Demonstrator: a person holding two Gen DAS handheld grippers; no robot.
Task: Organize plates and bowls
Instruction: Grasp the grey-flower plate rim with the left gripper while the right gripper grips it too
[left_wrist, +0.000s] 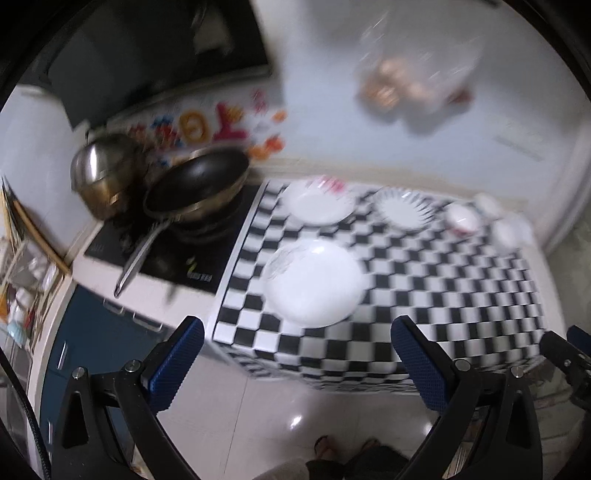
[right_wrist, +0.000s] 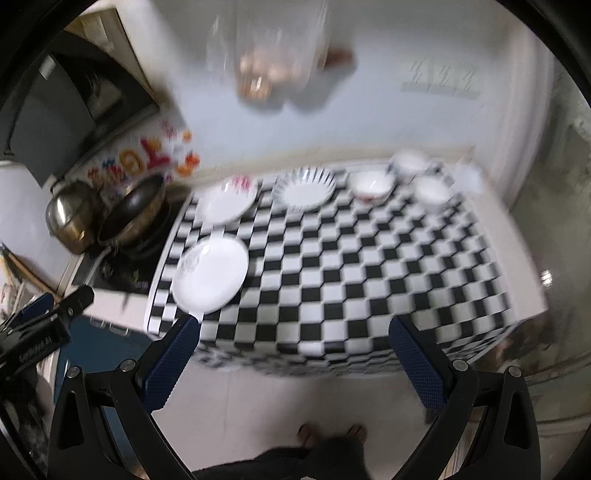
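Note:
A checkered table (left_wrist: 424, 295) (right_wrist: 351, 277) holds three plates: a large white plate (left_wrist: 314, 282) (right_wrist: 210, 273) at the near left, a pink-flowered plate (left_wrist: 317, 203) (right_wrist: 227, 199) behind it, and a blue-rimmed plate (left_wrist: 404, 208) (right_wrist: 304, 190) at the back middle. Three white bowls (left_wrist: 461, 218) (right_wrist: 371, 186) (right_wrist: 408, 164) (right_wrist: 432, 192) sit at the back right. My left gripper (left_wrist: 297, 336) is open and empty, above the table's near edge. My right gripper (right_wrist: 293, 336) is open and empty, held high over the near edge.
A stove (left_wrist: 166, 243) left of the table carries a black wok (left_wrist: 195, 184) (right_wrist: 131, 210) and a steel pot (left_wrist: 105, 173) (right_wrist: 70, 218). A bag of eggs (left_wrist: 413, 77) hangs on the wall. The tiled floor and the person's feet (right_wrist: 328, 435) lie below.

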